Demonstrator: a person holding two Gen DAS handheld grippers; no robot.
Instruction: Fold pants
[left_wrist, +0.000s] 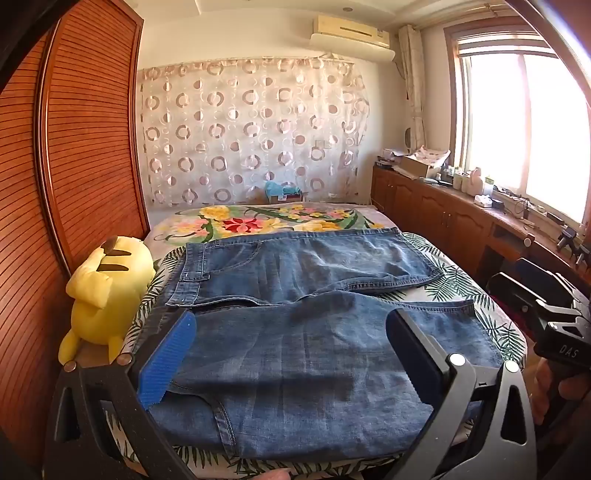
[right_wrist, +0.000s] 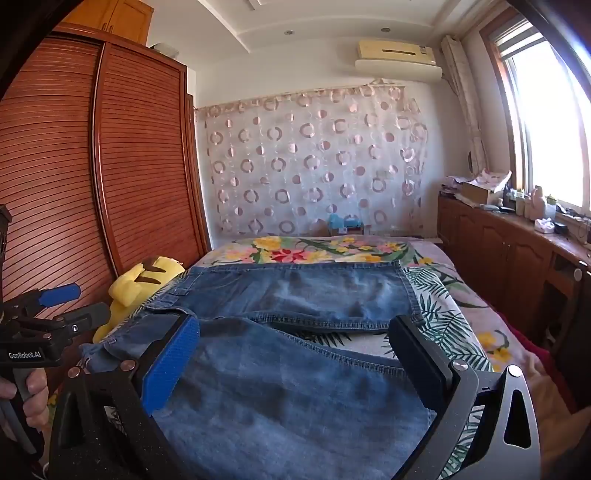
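Spread wide at bottom of frame, left gripper (left_wrist: 291, 332) and right gripper (right_wrist: 295, 339), both empty, hovering over denim. Jeans (left_wrist: 295, 332) lying flat across middle of frame on flowered bed (left_wrist: 258, 221), legs splayed, waistband at left near yellow plush toy (left_wrist: 107, 284) (close, perhaps touching). No fold made yet, by the look; approach stage. Next, probably: lower both, pinch near leg's edge, lift and carry over far leg without dragging cloth.
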